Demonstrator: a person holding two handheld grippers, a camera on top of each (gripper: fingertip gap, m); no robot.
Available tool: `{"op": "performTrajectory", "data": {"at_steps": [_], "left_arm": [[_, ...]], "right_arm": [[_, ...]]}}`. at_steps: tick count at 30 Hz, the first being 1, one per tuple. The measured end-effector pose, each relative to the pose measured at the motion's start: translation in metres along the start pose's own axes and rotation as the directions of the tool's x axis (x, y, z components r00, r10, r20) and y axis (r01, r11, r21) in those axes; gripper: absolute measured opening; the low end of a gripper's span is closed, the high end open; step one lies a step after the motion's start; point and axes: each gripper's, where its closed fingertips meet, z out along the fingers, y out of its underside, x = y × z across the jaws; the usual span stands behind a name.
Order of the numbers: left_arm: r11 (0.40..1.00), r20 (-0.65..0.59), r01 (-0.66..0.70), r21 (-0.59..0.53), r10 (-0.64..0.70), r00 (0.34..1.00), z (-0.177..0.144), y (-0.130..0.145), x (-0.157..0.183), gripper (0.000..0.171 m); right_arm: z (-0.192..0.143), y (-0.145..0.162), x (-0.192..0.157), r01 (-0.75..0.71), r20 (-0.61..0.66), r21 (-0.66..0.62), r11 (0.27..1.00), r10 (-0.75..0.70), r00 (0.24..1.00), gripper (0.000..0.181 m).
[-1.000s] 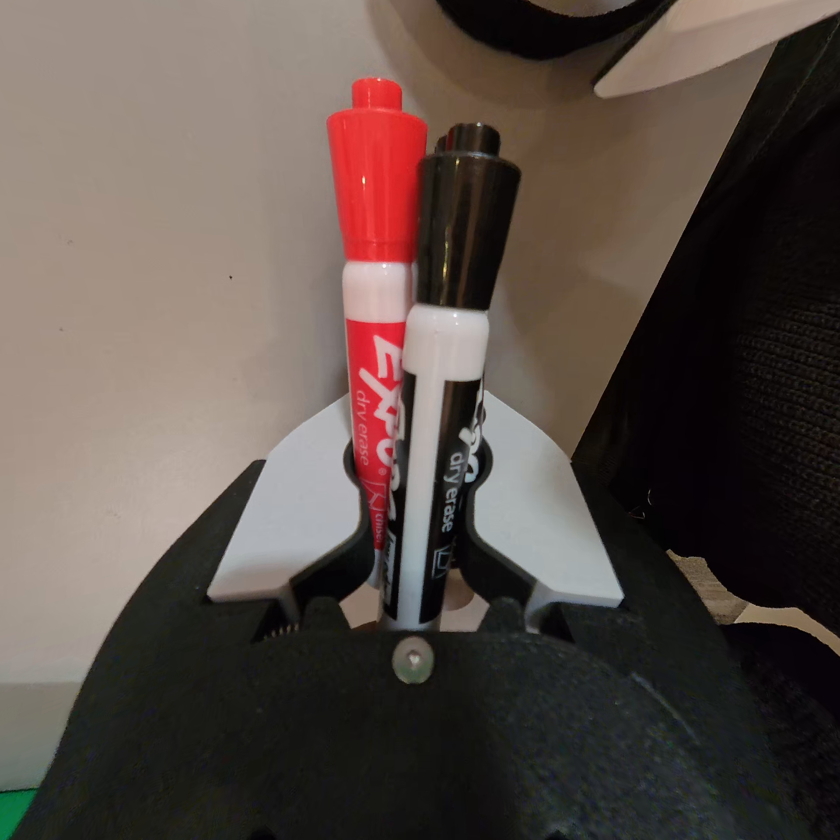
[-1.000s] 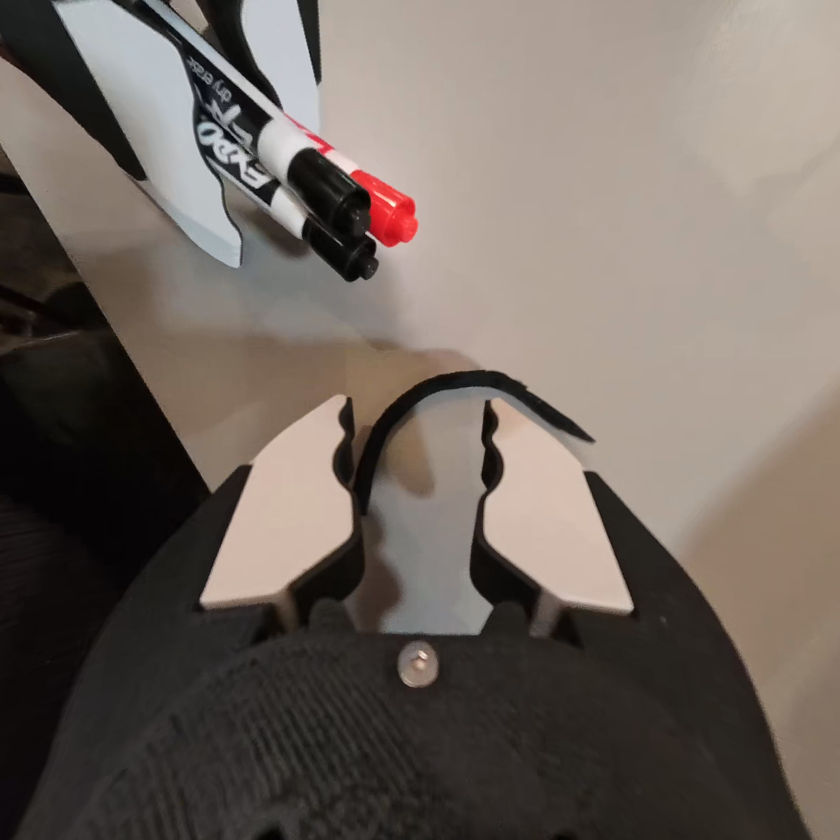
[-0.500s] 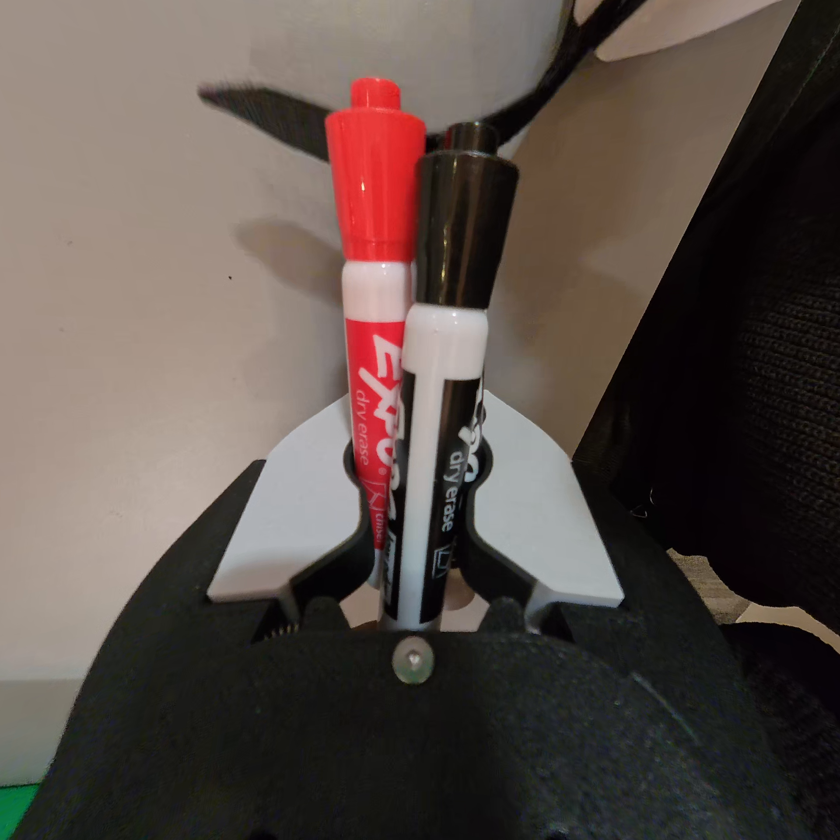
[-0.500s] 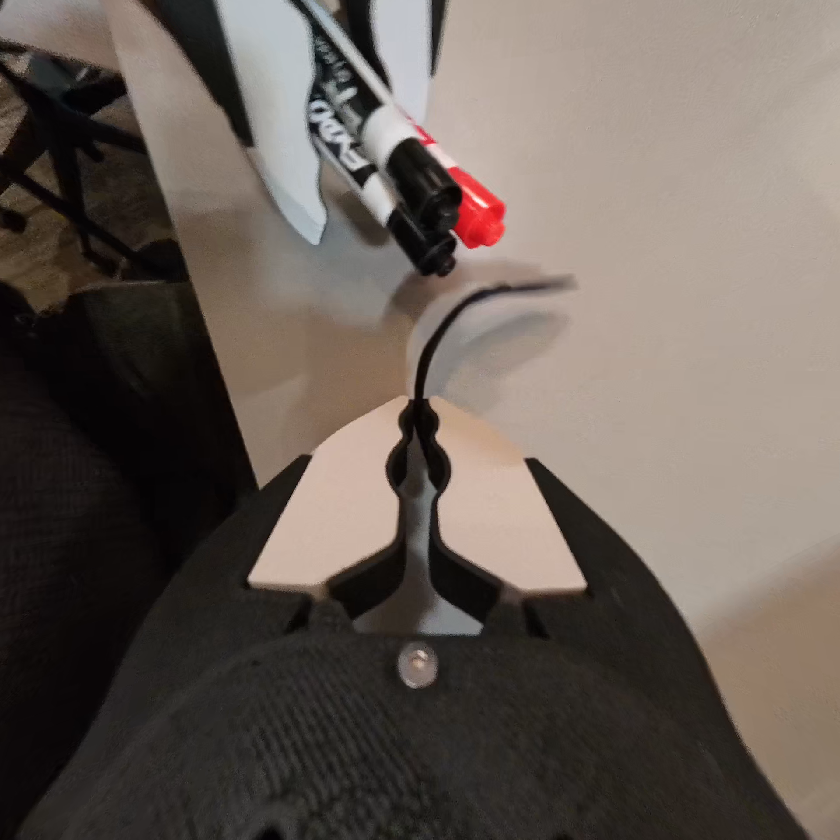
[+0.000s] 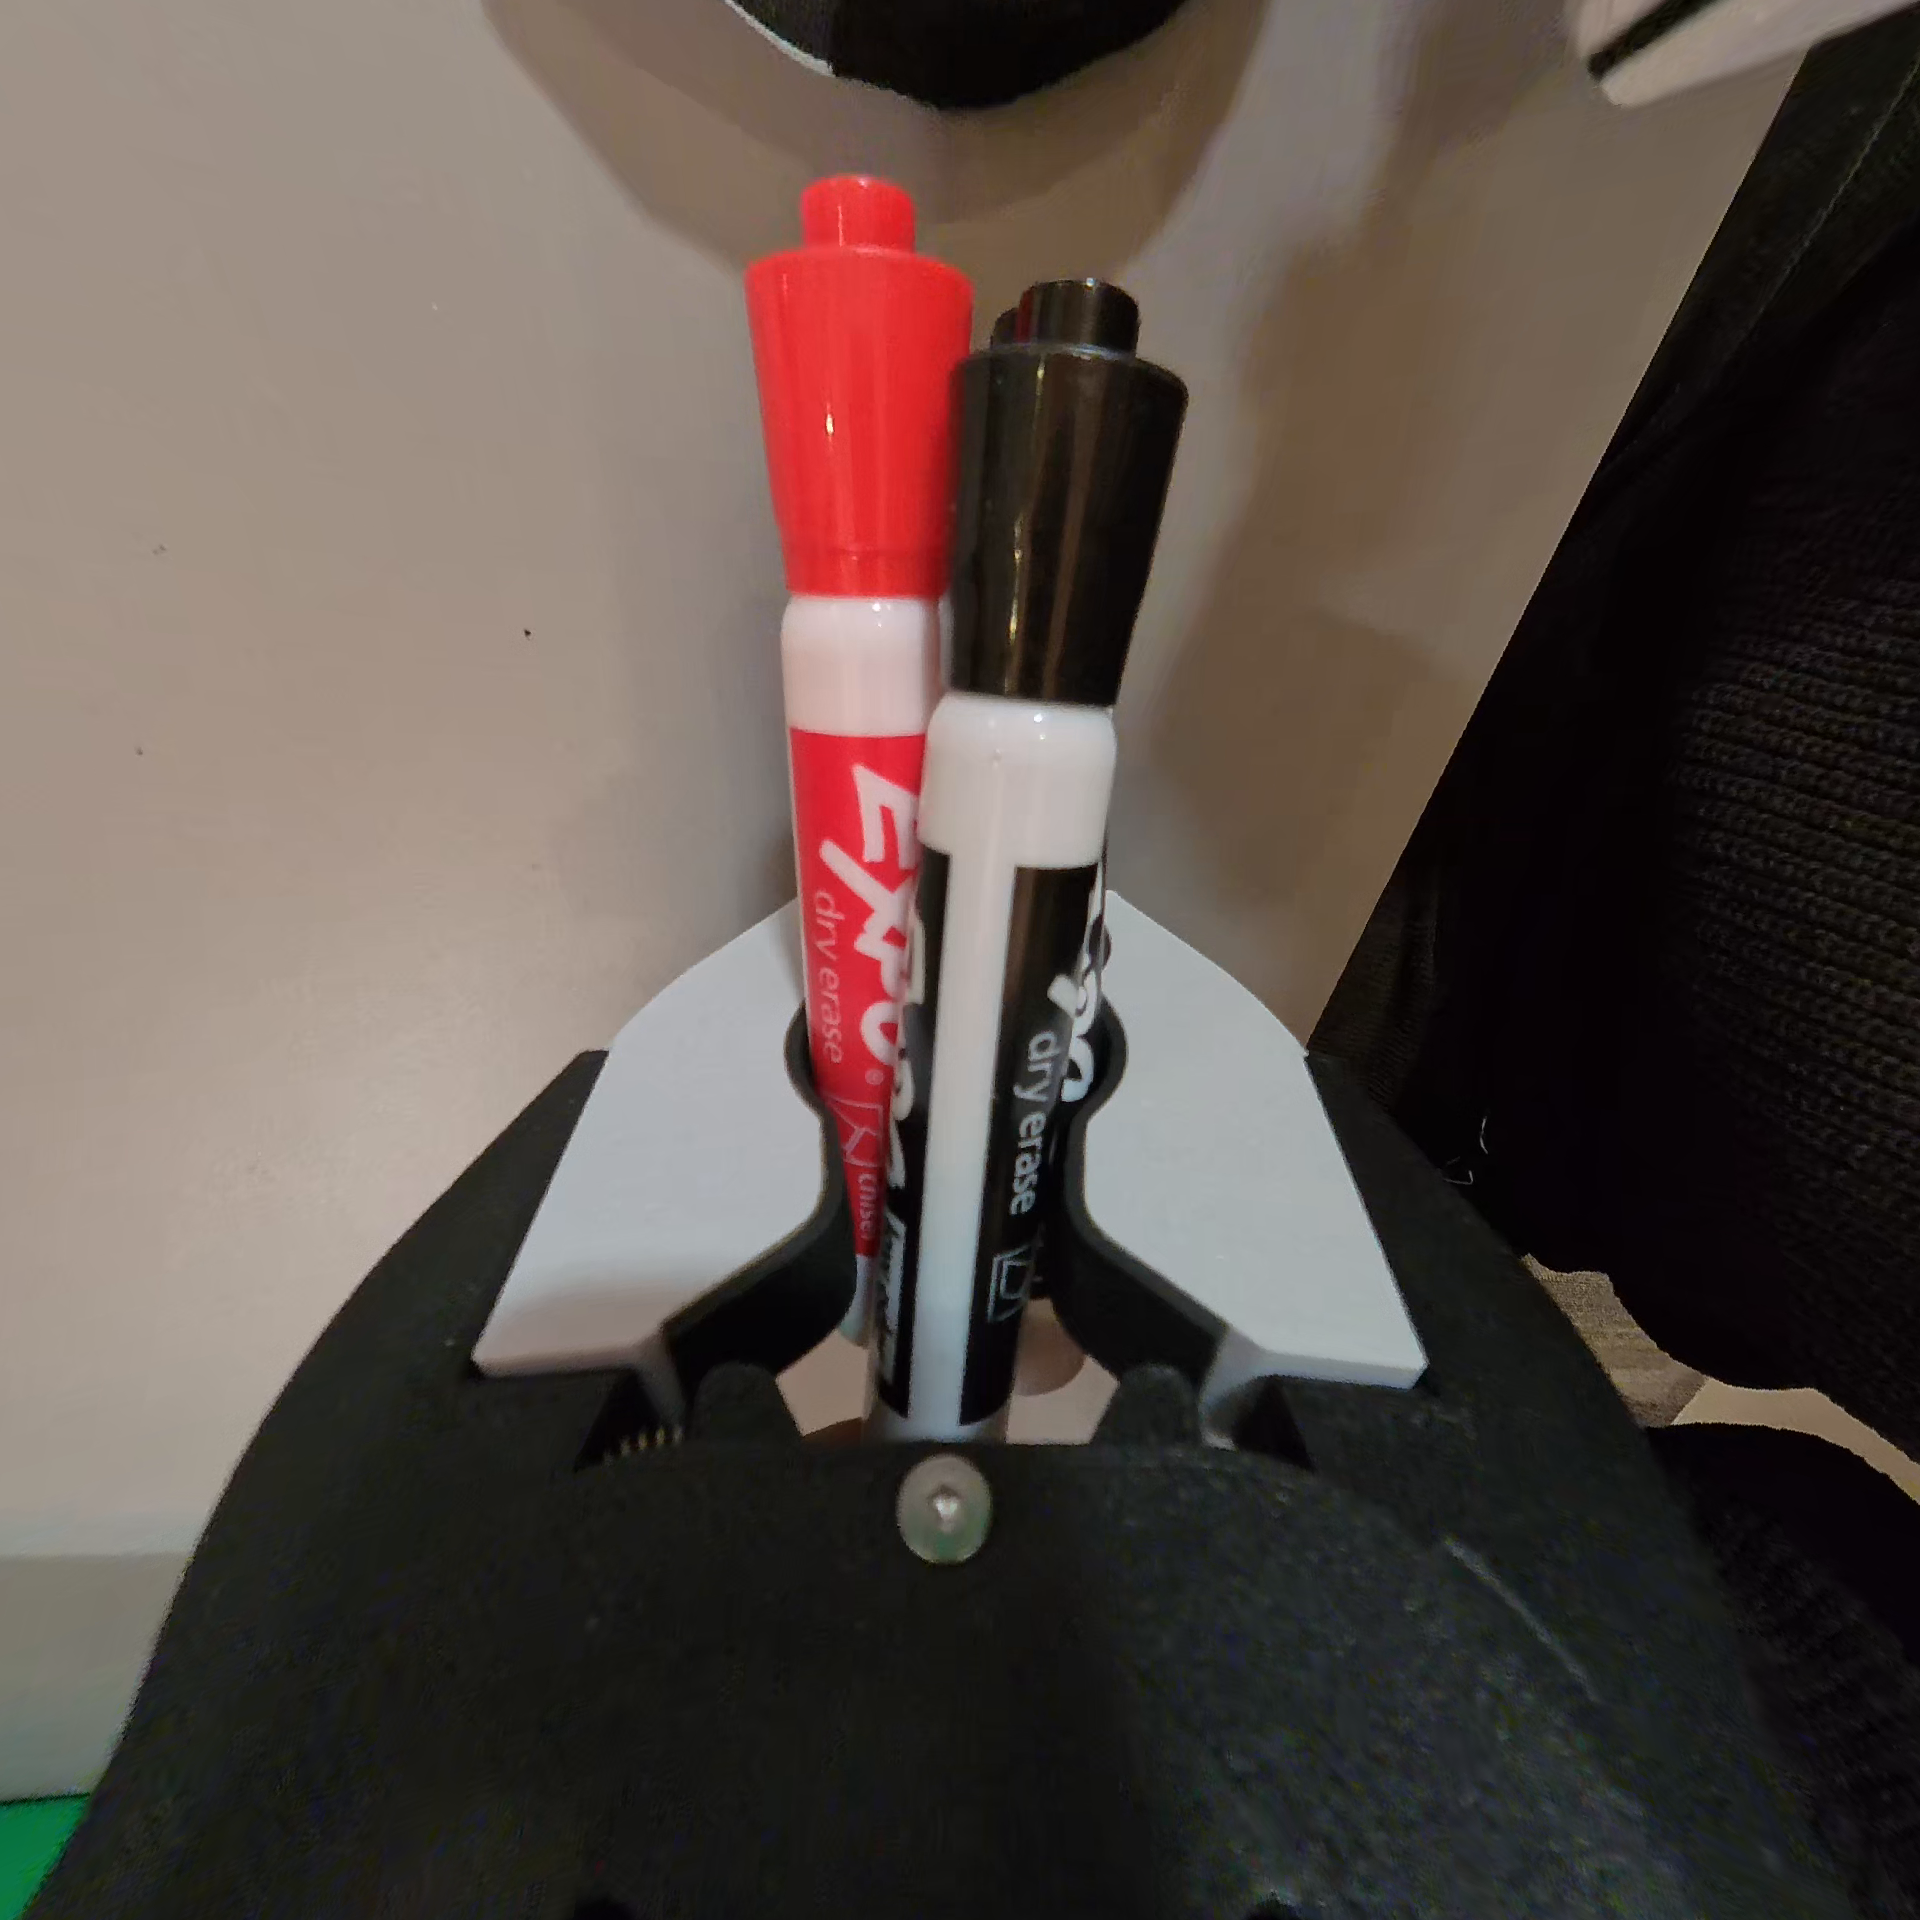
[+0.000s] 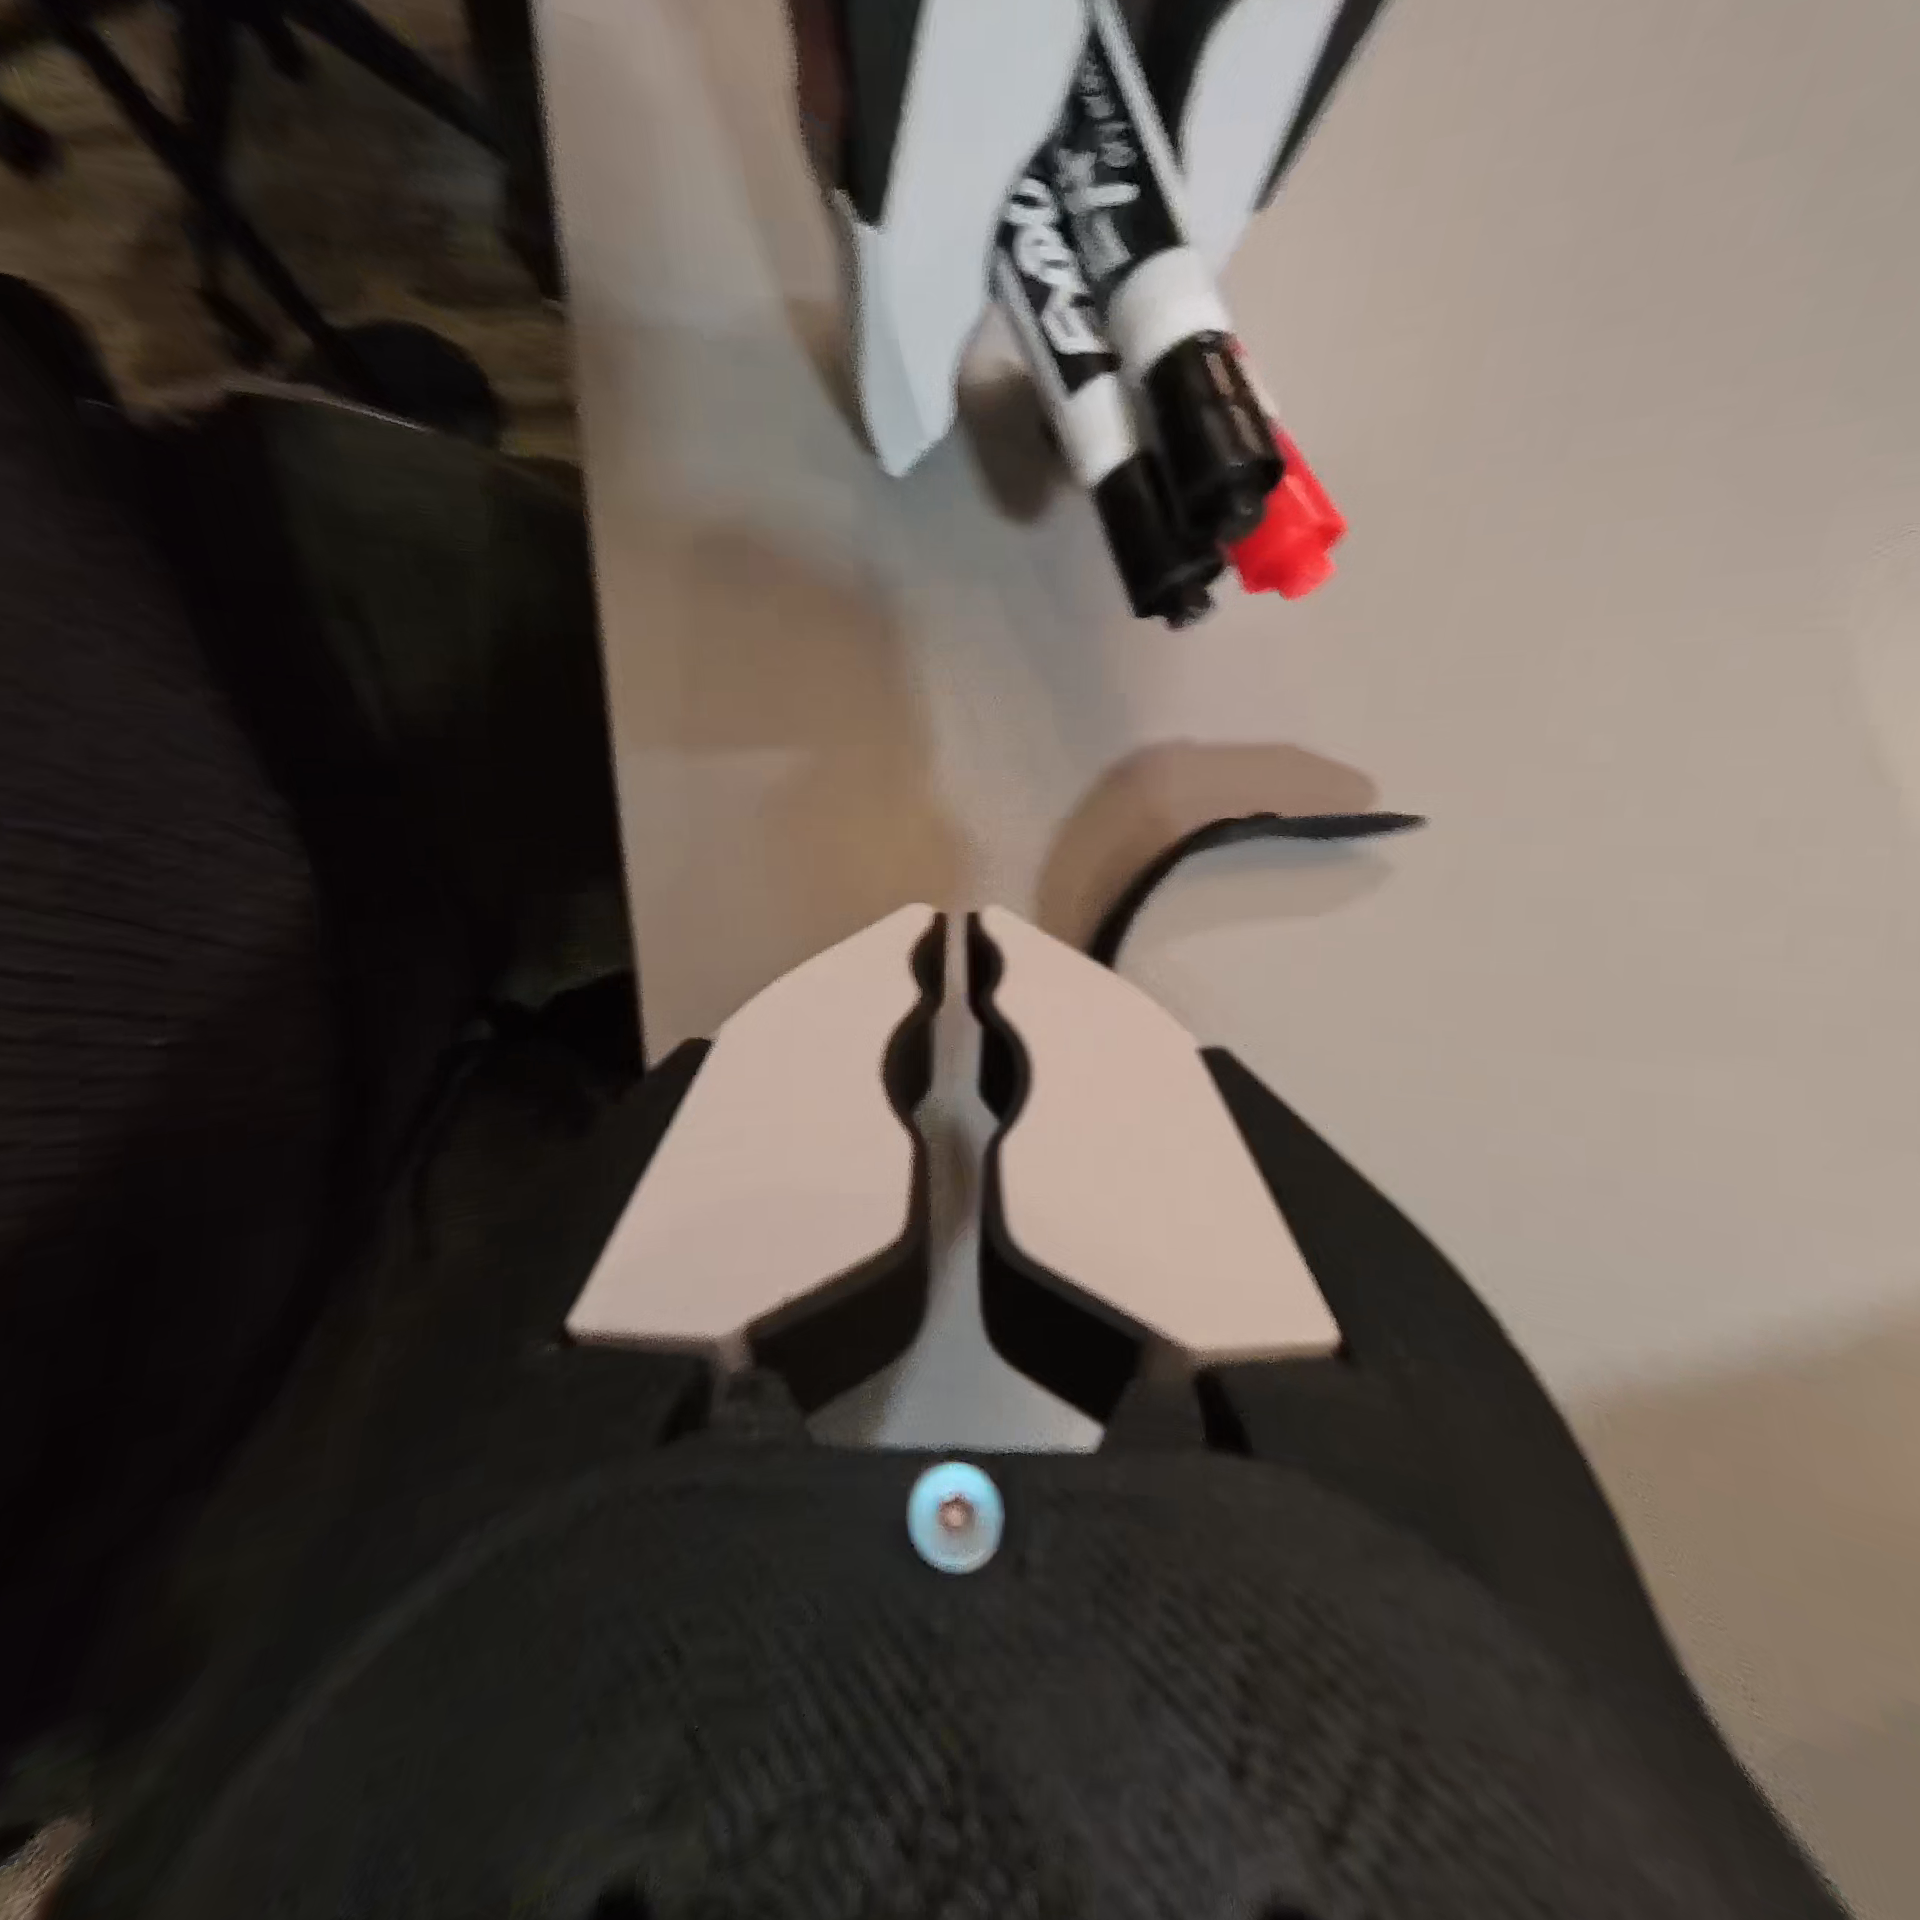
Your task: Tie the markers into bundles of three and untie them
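My left gripper (image 5: 951, 920) is shut on three markers held upright together: a red marker (image 5: 857, 488), a black marker (image 5: 1049, 582), and a second black one mostly hidden behind it. In the right wrist view the same bundle (image 6: 1195, 488) sticks out of the left gripper (image 6: 1070, 353) at the top, caps pointing down over the white table (image 6: 1558, 675). My right gripper (image 6: 956, 925) is shut on a thin black strap (image 6: 1247, 836). The strap's near end runs under the right finger, and its free end curls out to the right, below the marker caps.
The table's edge (image 6: 608, 727) runs up the left of the right wrist view, with dark fabric (image 6: 208, 831) and floor beyond it. Dark knit fabric (image 5: 1662, 831) fills the right of the left wrist view. The right gripper's body (image 5: 935, 52) shows blurred at the top edge. My hands' fingertips stand some 12 centimetres from each other.
The right gripper closed on the strap and carried it off the table. It then swung left, so the marker bundle now sits up and to the right. The left gripper kept its hold.
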Motion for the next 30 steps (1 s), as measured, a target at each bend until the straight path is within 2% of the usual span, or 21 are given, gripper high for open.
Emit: {"op": "performTrajectory", "data": {"at_steps": [2, 5, 8, 10, 11, 13, 17, 21, 23, 26, 30], "left_arm": [[1.0, -0.001, 0.002, 0.0, -0.002, 1.0, 0.0, 0.0, 0.0, 0.044], [1.0, 0.0, 0.002, 0.0, -0.002, 1.0, 0.0, 0.0, 0.0, 0.044], [1.0, -0.004, 0.006, 0.002, -0.006, 1.0, 0.0, 0.0, 0.0, 0.044], [1.0, -0.005, 0.004, 0.003, -0.004, 1.0, 0.0, 0.0, 0.0, 0.044], [1.0, -0.005, 0.004, 0.003, -0.004, 1.0, 0.0, 0.0, 0.0, 0.044], [1.0, -0.006, 0.005, 0.003, -0.005, 1.0, 0.0, 0.0, 0.0, 0.044], [1.0, -0.003, 0.006, 0.001, -0.006, 1.0, 0.0, 0.0, 0.0, 0.044], [1.0, -0.003, 0.008, 0.0, -0.008, 1.0, 0.0, 0.0, 0.0, 0.044], [1.0, -0.005, 0.008, 0.002, -0.008, 1.0, 0.0, 0.0, 0.0, 0.044], [1.0, -0.006, 0.008, 0.003, -0.008, 1.0, 0.0, 0.0, 0.0, 0.044], [1.0, -0.005, 0.005, -0.003, -0.005, 1.0, 0.0, 0.0, 0.0, 0.043]], "right_arm": [[0.004, 0.004, -0.004, -0.036, 0.043, -0.017, 0.999, 0.037, 0.998, 0.0], [0.01, 0.031, 0.012, -0.122, -0.034, -0.144, 0.982, 0.118, 0.992, 0.002], [-0.002, 0.054, 0.052, -0.242, -0.262, -0.188, 0.952, 0.189, 0.947, 0.001], [-0.019, 0.057, 0.081, -0.306, -0.425, -0.111, 0.946, 0.233, 0.875, 0.016], [-0.025, 0.055, 0.087, -0.319, -0.449, -0.064, 0.946, 0.258, 0.855, 0.018], [-0.031, 0.048, 0.089, -0.346, -0.426, 0.03, 0.938, 0.325, 0.844, 0.02], [-0.021, 0.025, 0.07, -0.434, -0.228, 0.164, 0.886, 0.462, 0.857, 0.019], [-0.009, 0.013, 0.054, -0.485, -0.117, 0.165, 0.859, 0.505, 0.855, 0.003], [-0.003, 0.014, 0.049, -0.529, -0.082, 0.147, 0.836, 0.543, 0.835, 0.004], [0.003, 0.03, 0.06, -0.553, -0.162, 0.119, 0.825, 0.565, 0.809, 0.02], [0.007, 0.031, 0.1, -0.514, -0.315, 0.206, 0.832, 0.554, 0.77, 0.031]]}}
